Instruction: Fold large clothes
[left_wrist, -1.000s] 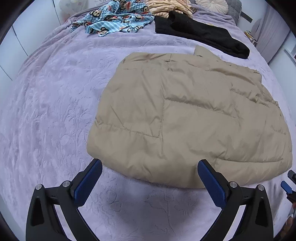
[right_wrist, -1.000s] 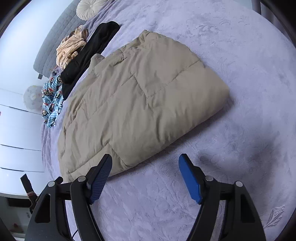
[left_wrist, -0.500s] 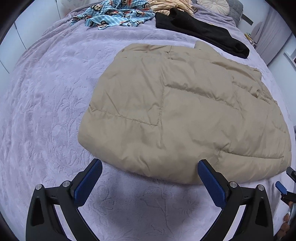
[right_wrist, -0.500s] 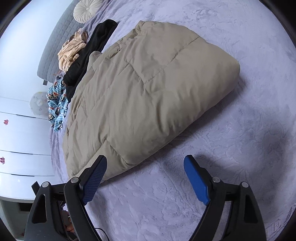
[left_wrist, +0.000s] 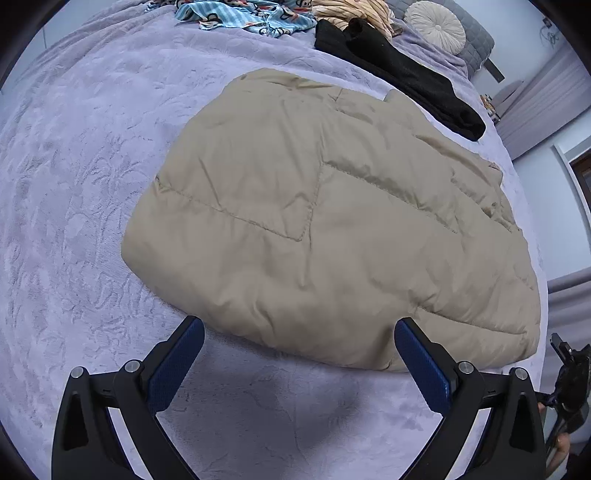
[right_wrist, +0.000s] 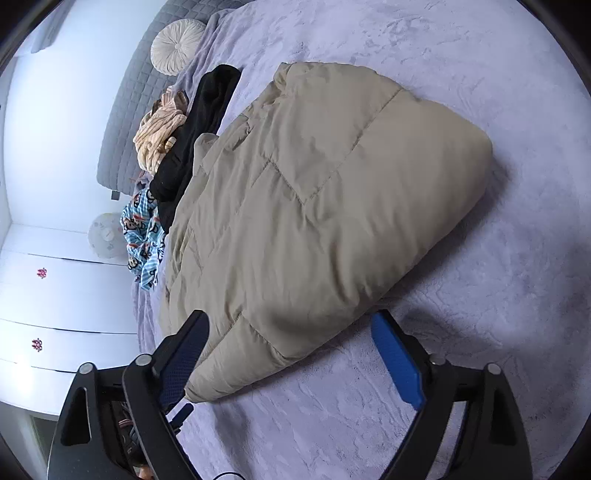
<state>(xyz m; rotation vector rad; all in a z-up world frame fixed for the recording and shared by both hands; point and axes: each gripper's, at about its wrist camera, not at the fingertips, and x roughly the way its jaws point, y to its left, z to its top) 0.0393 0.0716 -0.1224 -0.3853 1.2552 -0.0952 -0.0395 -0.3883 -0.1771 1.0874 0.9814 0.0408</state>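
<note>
A large beige quilted puffer jacket (left_wrist: 325, 221) lies folded on the lilac bedspread (left_wrist: 74, 184); it also fills the middle of the right wrist view (right_wrist: 314, 206). My left gripper (left_wrist: 299, 328) is open and empty, its blue pads just at the jacket's near edge. My right gripper (right_wrist: 291, 321) is open and empty, its jaws straddling the jacket's near end. The right gripper's tip shows at the far right edge of the left wrist view (left_wrist: 569, 365).
A black garment (left_wrist: 399, 70), a blue monkey-print cloth (left_wrist: 243, 14), a striped tan garment (left_wrist: 354, 11) and a round cream cushion (left_wrist: 436, 26) lie at the bed's far end. A grey headboard (right_wrist: 129, 96) and white drawers (right_wrist: 55, 314) stand beyond.
Both grippers have moved closer to the jacket's near edge, which now reaches between their open pads. The jacket itself has not moved.
</note>
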